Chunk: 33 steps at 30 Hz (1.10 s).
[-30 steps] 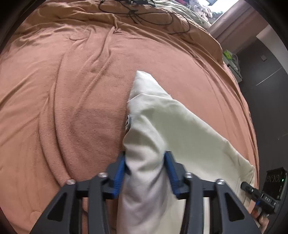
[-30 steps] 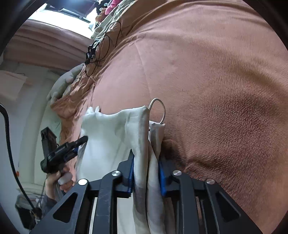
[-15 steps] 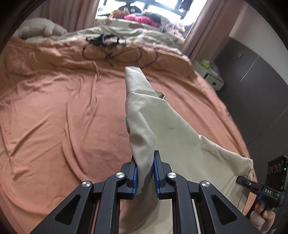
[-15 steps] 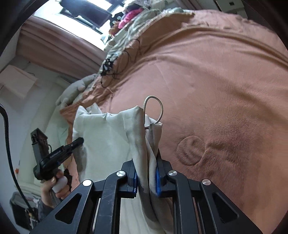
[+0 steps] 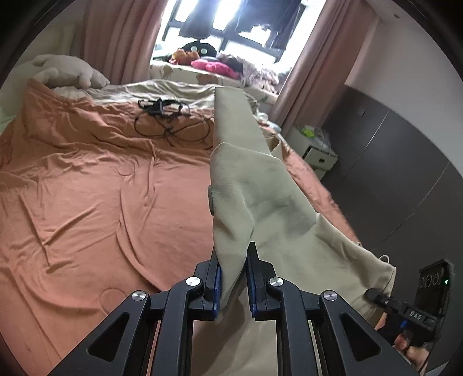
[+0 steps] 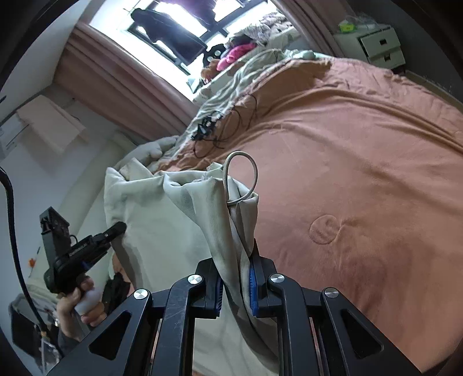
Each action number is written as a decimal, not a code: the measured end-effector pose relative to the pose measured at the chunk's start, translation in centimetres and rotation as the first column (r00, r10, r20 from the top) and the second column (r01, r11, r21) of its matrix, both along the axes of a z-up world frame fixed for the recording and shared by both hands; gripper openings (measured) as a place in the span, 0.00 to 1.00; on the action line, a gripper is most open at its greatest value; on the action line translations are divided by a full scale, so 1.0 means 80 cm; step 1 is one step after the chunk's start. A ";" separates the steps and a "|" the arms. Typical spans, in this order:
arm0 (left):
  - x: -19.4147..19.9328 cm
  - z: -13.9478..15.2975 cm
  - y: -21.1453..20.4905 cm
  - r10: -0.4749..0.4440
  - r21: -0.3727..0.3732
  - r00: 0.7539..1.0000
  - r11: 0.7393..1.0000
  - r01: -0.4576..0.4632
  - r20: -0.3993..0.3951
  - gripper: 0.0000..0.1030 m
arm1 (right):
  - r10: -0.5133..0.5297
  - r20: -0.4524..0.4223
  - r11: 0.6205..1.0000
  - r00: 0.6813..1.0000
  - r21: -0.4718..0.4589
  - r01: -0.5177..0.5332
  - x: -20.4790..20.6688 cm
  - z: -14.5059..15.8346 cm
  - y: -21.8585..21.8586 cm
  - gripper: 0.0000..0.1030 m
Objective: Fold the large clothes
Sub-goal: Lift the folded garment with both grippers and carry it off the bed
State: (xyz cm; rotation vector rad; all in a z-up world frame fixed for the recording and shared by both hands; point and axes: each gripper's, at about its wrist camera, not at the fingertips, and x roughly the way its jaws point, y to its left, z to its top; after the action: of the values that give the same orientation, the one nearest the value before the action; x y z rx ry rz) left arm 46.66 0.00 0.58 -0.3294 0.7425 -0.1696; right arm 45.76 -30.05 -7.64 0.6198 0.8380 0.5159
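Left wrist view: the left gripper [image 5: 233, 277] pinches a bunched fold of a cream garment [image 5: 260, 196] between its blue-padded jaws, which have just been closing on the cloth. The garment stands up from the jaws and stretches away to the right, lifted above a bed spread with an orange blanket [image 5: 95, 196]. Its far corner reaches the right gripper [image 5: 373, 295], gripped by a hand [image 5: 411, 351] at the lower right edge. A tangle of black cable [image 5: 167, 121] lies on the blanket near the head of the bed, below a bright window [image 5: 231, 26] flanked by pink curtains.

Right wrist view: the right gripper [image 6: 235, 279] clamps another edge of the garment [image 6: 173, 219], its jaws pressed onto the folded cloth, a pale cord loop [image 6: 241, 176] rising just above them. The cloth spans leftward to the left gripper [image 6: 115, 228], held by the left hand [image 6: 82, 306]. The blanket [image 6: 361, 162] fills the right side, with white drawers [image 6: 379, 46] beyond the bed.
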 end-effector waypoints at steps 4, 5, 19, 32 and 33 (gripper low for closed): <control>-0.032 0.024 -0.010 -0.010 -0.020 1.000 1.000 0.011 0.027 0.15 | -0.006 0.036 1.000 0.999 -0.020 0.007 -0.034 0.021 -0.007 0.14; -0.040 0.031 -0.015 -0.021 -0.027 0.999 0.999 0.022 0.035 0.15 | -0.009 0.042 1.000 0.999 -0.021 0.010 -0.040 0.025 -0.007 0.14; -0.113 0.096 -0.128 -0.133 -0.094 0.981 0.985 0.147 0.144 0.15 | -0.137 0.177 0.988 0.975 -0.040 0.146 -0.114 0.100 -0.119 0.14; -0.140 0.141 -0.288 -0.264 -0.135 0.944 0.946 0.294 0.199 0.15 | -0.264 0.265 0.942 0.928 -0.138 0.307 -0.152 0.166 -0.270 0.14; -0.139 0.141 -0.295 -0.271 -0.138 0.942 0.944 0.301 0.199 0.15 | -0.275 0.267 0.936 0.924 -0.145 0.320 -0.154 0.169 -0.281 0.14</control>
State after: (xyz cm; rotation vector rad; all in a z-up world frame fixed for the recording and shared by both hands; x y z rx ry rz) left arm 35.57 -23.61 11.88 -0.3584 0.5977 -0.5341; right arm 33.41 -52.49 5.86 0.4881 0.5378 0.2242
